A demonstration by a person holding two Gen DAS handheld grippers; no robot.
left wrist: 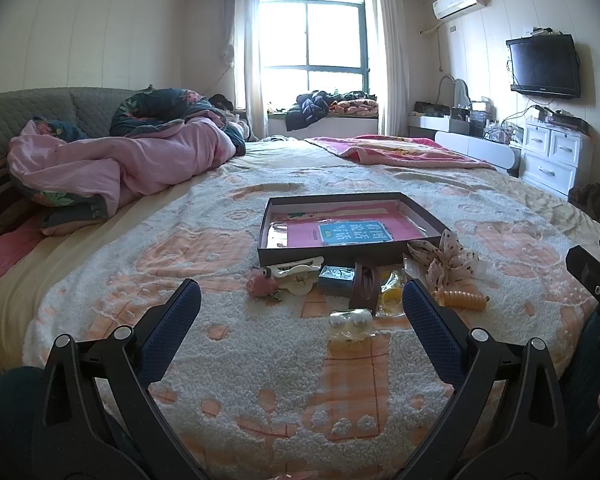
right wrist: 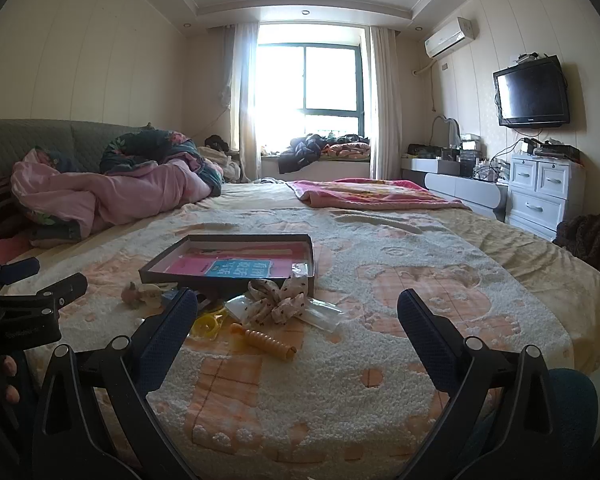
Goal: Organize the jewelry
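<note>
The jewelry lay in a loose cluster on the bedspread [left wrist: 260,380], right against the near wall of a shallow dark tray [left wrist: 340,254]. From my left camera I picked out a pair of pearl earrings [left wrist: 350,322] in clear wrap nearest to me, a pink ornament [left wrist: 262,282] touching a white hair claw [left wrist: 296,274] on the left of the group, a small blue box [left wrist: 336,278], a dark brown clip [left wrist: 365,286] standing on edge, a yellow ring-shaped piece [left wrist: 392,300], an orange spiral hair tie [left wrist: 462,300], and a spotted fabric scrunchie [left wrist: 444,258] at the tray's near right corner. A pink card with a blue label [left wrist: 354,234] lay flat inside the tray.

My left gripper [left wrist: 302,306] hung above the bedspread with its jaws spread wide and nothing in them; the earrings sat on the bed in the gap between the blue pads [left wrist: 172,324], untouched. My right gripper [right wrist: 298,314] was just as wide open and also empty, hanging over the bedspread to the right of the cluster, with the spiral tie [right wrist: 266,342] and scrunchie [right wrist: 278,300] near its left finger.

Further out, a rumpled pink quilt [left wrist: 120,164] was heaped on the bed's left side and a pink blanket [left wrist: 404,152] lay beyond the tray. A window [left wrist: 314,38] shone behind, with a television [left wrist: 544,66] on the right wall above white drawers [left wrist: 552,156].
</note>
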